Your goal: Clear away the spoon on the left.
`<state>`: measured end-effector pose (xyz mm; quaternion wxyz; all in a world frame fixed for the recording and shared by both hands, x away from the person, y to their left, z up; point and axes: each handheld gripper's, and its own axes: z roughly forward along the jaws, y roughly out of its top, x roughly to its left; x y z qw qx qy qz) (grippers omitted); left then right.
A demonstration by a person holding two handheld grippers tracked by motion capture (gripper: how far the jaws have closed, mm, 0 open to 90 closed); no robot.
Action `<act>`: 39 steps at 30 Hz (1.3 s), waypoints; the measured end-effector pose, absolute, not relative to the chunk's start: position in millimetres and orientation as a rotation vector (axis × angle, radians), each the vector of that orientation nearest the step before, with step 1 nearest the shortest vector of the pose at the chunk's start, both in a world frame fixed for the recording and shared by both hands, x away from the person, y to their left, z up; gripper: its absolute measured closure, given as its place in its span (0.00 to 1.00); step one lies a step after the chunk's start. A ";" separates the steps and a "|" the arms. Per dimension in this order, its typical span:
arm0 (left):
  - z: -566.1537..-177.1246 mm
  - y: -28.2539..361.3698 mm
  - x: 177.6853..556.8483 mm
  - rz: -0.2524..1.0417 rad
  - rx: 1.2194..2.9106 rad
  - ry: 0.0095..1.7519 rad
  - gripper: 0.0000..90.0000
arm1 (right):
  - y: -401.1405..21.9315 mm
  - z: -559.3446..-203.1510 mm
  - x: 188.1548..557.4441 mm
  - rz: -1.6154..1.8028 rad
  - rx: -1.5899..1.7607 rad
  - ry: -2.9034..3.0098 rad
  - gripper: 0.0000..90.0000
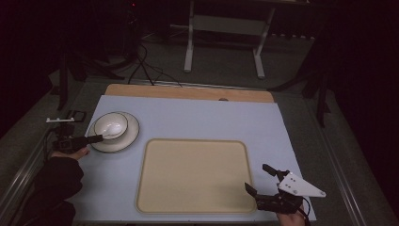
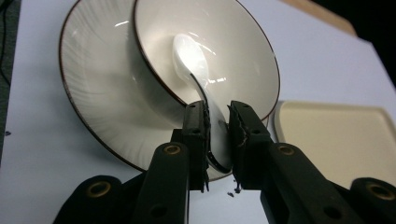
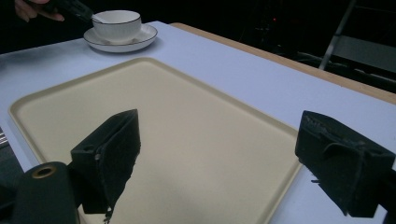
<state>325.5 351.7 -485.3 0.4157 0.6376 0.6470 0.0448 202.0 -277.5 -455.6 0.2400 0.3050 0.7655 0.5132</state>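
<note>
- The left gripper (image 1: 96,138) is at the far left of the desk (image 1: 197,117), and its fingers (image 2: 198,135) are closed on the handle of a white spoon (image 2: 194,58).
- The spoon head lies inside the bowl (image 2: 233,51), and the handle comes out over the bowl's rim, between the two fingers.
- The bowl stands on a plate (image 2: 93,88) with a dark edge, at the far left of the desk.
- The right gripper (image 1: 262,178) is at the near right, and its fingers (image 3: 112,154) are wide open and hold nothing.
- They are just above the near right corner of the beige tray (image 1: 193,174); I cannot tell if they touch it.
- The tray lies in the middle of the desk, just beside the plate.
</note>
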 end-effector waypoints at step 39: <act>-448.7 342.5 299.7 0.268 1.611 1.613 0.95 | -278.7 -454.1 200.2 1.406 0.833 2.074 0.16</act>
